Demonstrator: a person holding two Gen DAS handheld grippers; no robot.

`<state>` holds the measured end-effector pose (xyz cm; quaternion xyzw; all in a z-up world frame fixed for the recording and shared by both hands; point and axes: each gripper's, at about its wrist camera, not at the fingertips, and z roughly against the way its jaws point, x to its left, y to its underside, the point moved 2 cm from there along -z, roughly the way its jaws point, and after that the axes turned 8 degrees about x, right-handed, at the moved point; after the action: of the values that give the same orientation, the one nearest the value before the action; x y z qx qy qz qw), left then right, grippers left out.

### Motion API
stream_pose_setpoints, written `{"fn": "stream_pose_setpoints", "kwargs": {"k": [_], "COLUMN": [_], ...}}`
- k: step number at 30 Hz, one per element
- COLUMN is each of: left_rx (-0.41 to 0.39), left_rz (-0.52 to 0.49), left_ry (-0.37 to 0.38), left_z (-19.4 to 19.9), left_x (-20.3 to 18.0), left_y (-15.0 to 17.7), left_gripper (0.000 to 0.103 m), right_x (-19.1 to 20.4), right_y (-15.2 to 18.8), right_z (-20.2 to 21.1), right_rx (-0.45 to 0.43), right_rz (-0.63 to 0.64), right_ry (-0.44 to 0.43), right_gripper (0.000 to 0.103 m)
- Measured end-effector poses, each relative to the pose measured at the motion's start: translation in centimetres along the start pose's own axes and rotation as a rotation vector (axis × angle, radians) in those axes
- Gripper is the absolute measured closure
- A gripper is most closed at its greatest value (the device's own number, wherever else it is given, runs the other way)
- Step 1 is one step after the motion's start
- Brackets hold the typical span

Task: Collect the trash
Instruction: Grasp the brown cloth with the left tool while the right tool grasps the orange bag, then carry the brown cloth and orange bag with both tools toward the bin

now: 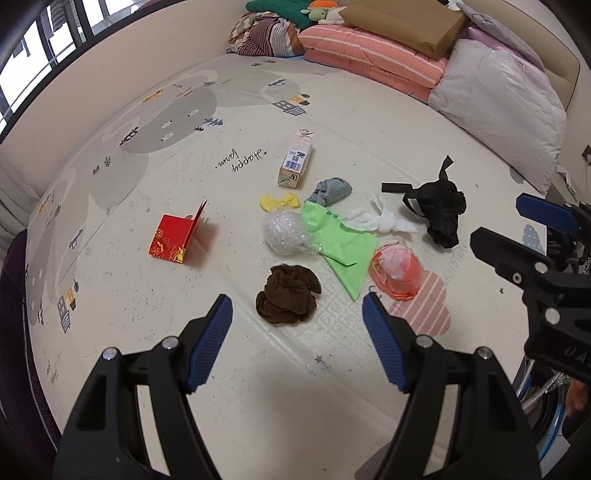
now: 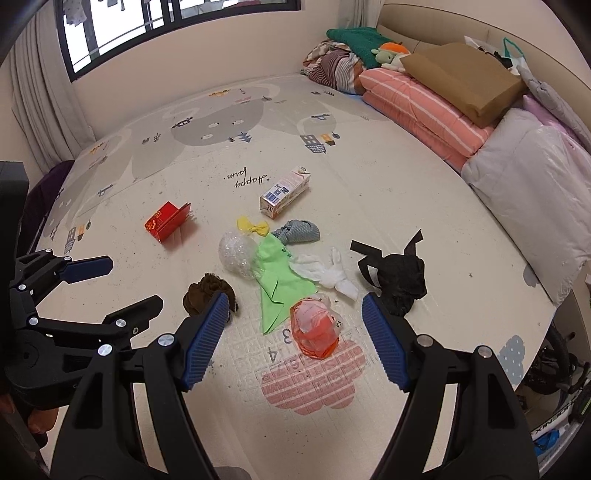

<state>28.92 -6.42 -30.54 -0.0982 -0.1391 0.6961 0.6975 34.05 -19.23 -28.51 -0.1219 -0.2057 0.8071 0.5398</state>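
Note:
Trash lies scattered on a printed play mat (image 1: 184, 155): a red box (image 1: 175, 236), a carton (image 1: 295, 157), a yellow bow (image 1: 279, 202), a clear plastic ball (image 1: 283, 233), a green paper (image 1: 341, 245), a brown sock wad (image 1: 288, 295), a grey sock (image 1: 330, 191), white tissue (image 1: 380, 221), a black bag (image 1: 439, 210) and an orange plastic bag (image 1: 397, 271). My left gripper (image 1: 297, 345) hovers open above the mat, just short of the brown wad. My right gripper (image 2: 293, 339) is open above the orange bag (image 2: 314, 328). Neither holds anything.
Folded quilts (image 2: 417, 110), a brown parcel (image 2: 465, 79) and a white bundle (image 2: 535, 195) line the mat's far and right sides. A window (image 2: 147, 26) and curtain stand at the back left. A bicycle wheel (image 2: 554, 369) shows at the right edge.

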Motion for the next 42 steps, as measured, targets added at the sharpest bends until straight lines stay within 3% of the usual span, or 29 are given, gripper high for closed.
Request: {"fn": "stream_pose_setpoints", "kwargs": {"k": [13, 21, 32, 33, 35, 37, 42], "left_rx": [0.097, 0.101, 0.104, 0.100, 0.089, 0.081, 0.076], "left_rz": [0.005, 0.001, -0.018, -0.025, -0.037, -0.062, -0.047], "left_ry": [-0.003, 0.025, -0.070, -0.078, -0.113, -0.128, -0.108], "left_z": [-12.1, -16.2, -20.3, -20.4, -20.4, -20.2, -17.9], "left_x": [0.4, 0.5, 1.2, 1.2, 1.2, 1.1, 1.0], "left_y": [-0.2, -0.1, -0.8, -0.8, -0.7, -0.8, -0.5], "left_gripper": [0.030, 0.030, 0.027, 0.029, 0.039, 0.050, 0.055], "right_x": [-2.3, -3.1, -3.1, -3.0, -2.9, -2.9, -2.8], "right_y": [2.0, 3.2, 4.1, 4.2, 4.3, 4.3, 3.9], "right_z": [-12.0, -15.6, -20.2, -20.4, -20.6, -20.4, -18.5], "right_rx": [0.114, 0.144, 0.184, 0.188, 0.199, 0.201, 0.179], "right_rz": [0.000, -0.013, 0.026, 0.029, 0.035, 0.028, 0.014], "right_ry": [0.003, 0.008, -0.001, -0.002, -0.008, -0.016, -0.038], "right_gripper": [0.031, 0.031, 0.031, 0.032, 0.052, 0.055, 0.059]}}
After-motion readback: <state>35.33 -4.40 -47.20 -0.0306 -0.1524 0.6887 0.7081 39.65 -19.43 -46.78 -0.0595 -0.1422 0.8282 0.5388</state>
